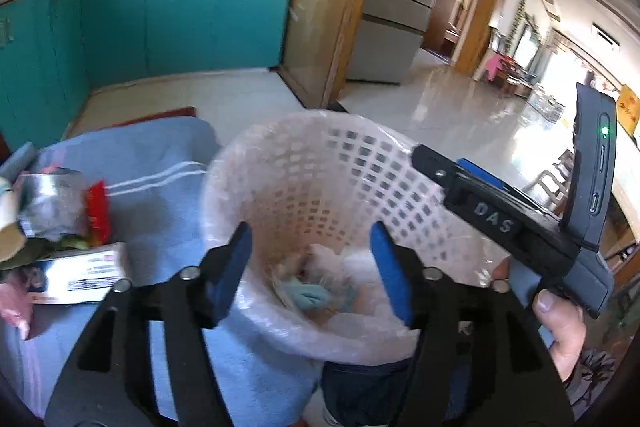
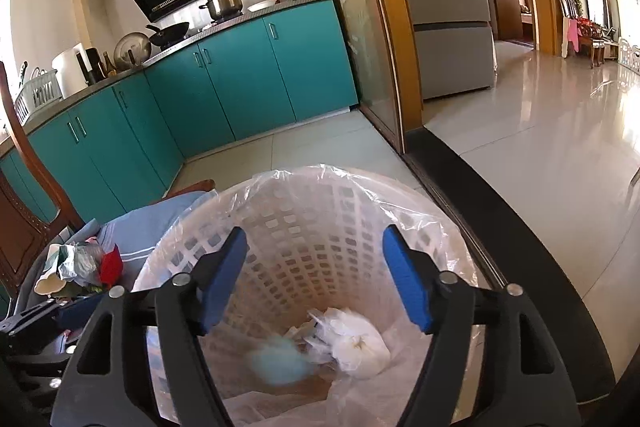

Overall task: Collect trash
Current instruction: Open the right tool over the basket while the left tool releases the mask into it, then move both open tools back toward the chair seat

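Note:
A white lattice bin (image 1: pixel 304 163) lined with a clear plastic bag stands beside a blue-towelled seat; it also shows in the right wrist view (image 2: pixel 320 211). Inside lie a light blue crumpled piece (image 1: pixel 306 293), blurred in the right wrist view (image 2: pixel 278 361), and a white tied bag (image 2: pixel 354 343). My left gripper (image 1: pixel 312 267) is open and empty over the bin. My right gripper (image 2: pixel 316 279) is open and empty over the bin; its body (image 1: pixel 492 215) shows in the left wrist view at the bin's right rim. A trash pile with silver foil (image 1: pixel 44 203), a red wrapper (image 1: pixel 98 211) and a white box (image 1: pixel 86 273) lies on the towel.
The blue towel (image 1: pixel 160 163) covers a wooden chair (image 2: pixel 24 227). Teal kitchen cabinets (image 2: pixel 240 79) run behind, with pots on the counter. A grey fridge (image 2: pixel 448 7) and a dark door threshold (image 2: pixel 480 195) are to the right. Glossy tile floor (image 2: pixel 540 131) extends beyond.

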A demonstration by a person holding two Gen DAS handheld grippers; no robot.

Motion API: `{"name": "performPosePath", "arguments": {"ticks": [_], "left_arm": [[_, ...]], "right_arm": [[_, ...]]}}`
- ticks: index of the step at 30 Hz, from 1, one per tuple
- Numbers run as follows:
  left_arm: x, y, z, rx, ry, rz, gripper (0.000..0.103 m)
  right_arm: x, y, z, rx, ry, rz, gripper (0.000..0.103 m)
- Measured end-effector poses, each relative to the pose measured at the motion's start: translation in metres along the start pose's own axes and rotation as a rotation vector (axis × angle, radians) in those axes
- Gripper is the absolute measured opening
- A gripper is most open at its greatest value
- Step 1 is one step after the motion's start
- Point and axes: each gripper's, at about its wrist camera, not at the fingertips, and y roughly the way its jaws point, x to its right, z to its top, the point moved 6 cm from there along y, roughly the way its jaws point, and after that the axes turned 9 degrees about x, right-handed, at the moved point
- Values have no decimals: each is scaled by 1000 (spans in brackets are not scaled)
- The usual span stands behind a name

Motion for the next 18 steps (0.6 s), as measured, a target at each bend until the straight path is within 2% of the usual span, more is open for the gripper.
{"name": "performPosePath", "arguments": {"ticks": [3, 6, 10, 13, 16, 18], "left_arm": [[-24, -19, -1, 43, 7, 100, 75], [-58, -43, -8, 73, 0, 230, 78], [-104, -68, -19, 55, -43, 343, 81], [-138, -94, -33, 30, -55, 437, 82], [-168, -122, -42, 25, -67, 531, 84], [-187, -138, -47, 24, -89, 575, 85]], "right_arm": [[-7, -1, 0, 4, -2, 21, 73], [-20, -2, 0, 6, -9, 59, 74], [-50, -10, 2, 28, -51, 148, 76], [-92, -13, 3, 12, -114, 246, 83], [-155, -9, 7, -62, -224, 392, 83], [-209, -7, 9, -130, -344, 519, 84]]}}
